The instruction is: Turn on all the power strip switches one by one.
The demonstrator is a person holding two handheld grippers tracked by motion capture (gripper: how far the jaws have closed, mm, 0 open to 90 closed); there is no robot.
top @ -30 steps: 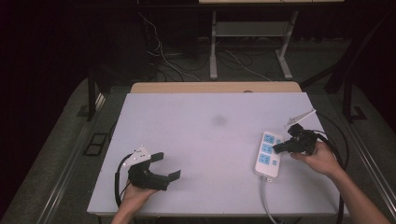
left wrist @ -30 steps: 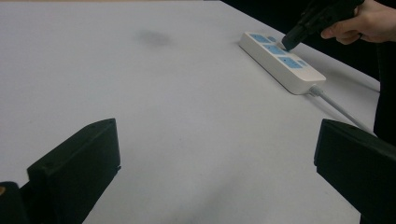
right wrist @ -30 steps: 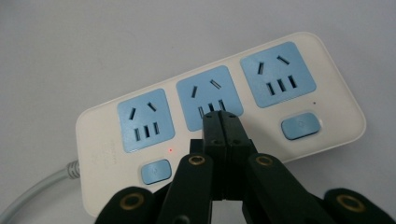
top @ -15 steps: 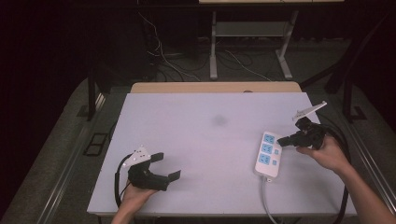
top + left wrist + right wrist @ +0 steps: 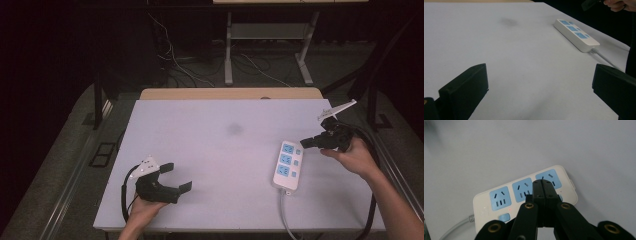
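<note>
Presently the power strip (image 5: pixel 287 167) lies flat on the white worktop (image 5: pixel 215 150), sockets up, its cable (image 5: pixel 287 215) running off its near end toward the person's edge. The right tongs (image 5: pixel 306 143) hang just above and beside the strip's far end, jaws pressed fully together with nothing between them; in the right gripper view their tips sit over the gap between two blue sockets. The left tongs (image 5: pixel 176 177) rest well apart from the strip, jaws spread wide and empty. Judged by appearance, the strip is a rigid, smooth plastic body, fairly light, likely to slide on the worktop if nudged and to be dragged askew by its stiff cable. The soundest hold appears to be across the two long sides at mid-length, clear of the switch (image 5: pixel 504 217) and sockets.
</note>
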